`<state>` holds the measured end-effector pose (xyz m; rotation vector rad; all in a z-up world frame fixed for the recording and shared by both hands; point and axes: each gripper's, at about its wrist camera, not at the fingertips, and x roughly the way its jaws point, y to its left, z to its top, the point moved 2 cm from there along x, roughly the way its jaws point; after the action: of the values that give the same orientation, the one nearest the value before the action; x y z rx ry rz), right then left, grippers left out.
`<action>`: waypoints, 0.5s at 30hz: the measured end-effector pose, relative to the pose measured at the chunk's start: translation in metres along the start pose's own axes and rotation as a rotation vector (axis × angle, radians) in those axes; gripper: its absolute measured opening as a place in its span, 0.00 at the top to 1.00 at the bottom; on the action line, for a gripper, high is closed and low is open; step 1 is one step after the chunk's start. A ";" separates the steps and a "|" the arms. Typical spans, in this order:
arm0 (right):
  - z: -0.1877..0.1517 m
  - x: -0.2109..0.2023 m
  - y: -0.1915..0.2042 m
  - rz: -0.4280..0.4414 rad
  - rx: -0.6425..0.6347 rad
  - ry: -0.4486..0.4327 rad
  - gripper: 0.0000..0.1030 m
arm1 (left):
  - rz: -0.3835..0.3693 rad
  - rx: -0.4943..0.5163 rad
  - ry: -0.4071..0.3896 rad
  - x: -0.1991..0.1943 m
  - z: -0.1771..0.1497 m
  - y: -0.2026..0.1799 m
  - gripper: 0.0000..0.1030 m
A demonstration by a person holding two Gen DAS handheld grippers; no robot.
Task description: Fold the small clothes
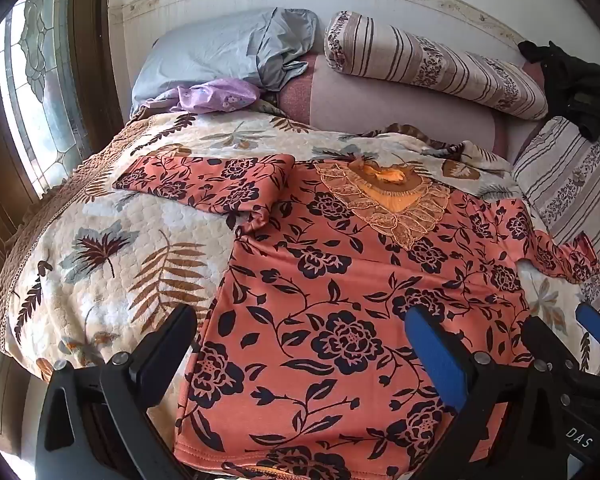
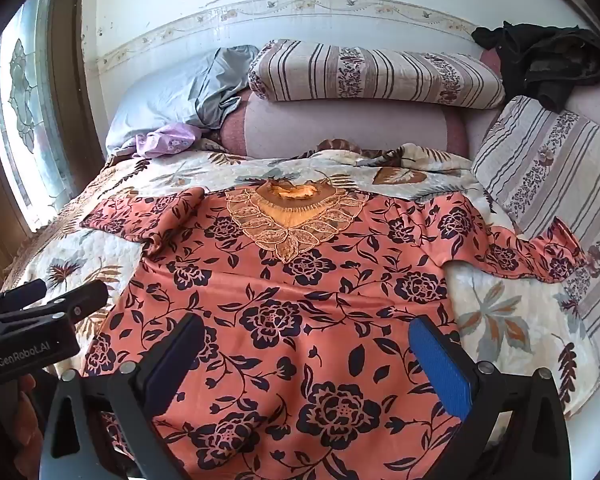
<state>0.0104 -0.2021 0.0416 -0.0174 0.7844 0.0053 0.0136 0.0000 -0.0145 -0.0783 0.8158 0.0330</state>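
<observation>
An orange floral-print fabric blouse (image 1: 340, 300) lies flat mid-frame on the leaf-patterned quilted bed (image 1: 112, 240); left hand-held gripper (image 1: 304, 344) and right hand-held gripper (image 2: 306, 352) hover spread wide, empty.

Open quilted leaf-print bedspread (image 1: 112, 240) L of the orange floral top (image 1: 340, 300), small bare patch R (image 2: 500, 320). Far side blocked: striped bolster (image 2: 376, 72), grey pillow (image 1: 220, 52), lilac cloth (image 1: 216, 96). Striped cushion (image 2: 556, 176) crowds R sleeve.
</observation>
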 end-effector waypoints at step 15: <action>0.003 0.002 -0.004 -0.010 0.004 0.001 0.00 | -0.001 -0.005 -0.004 0.001 -0.001 0.001 0.00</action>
<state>0.0141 -0.2064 0.0420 -0.0173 0.7849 -0.0055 0.0140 0.0013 -0.0162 -0.0834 0.8117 0.0348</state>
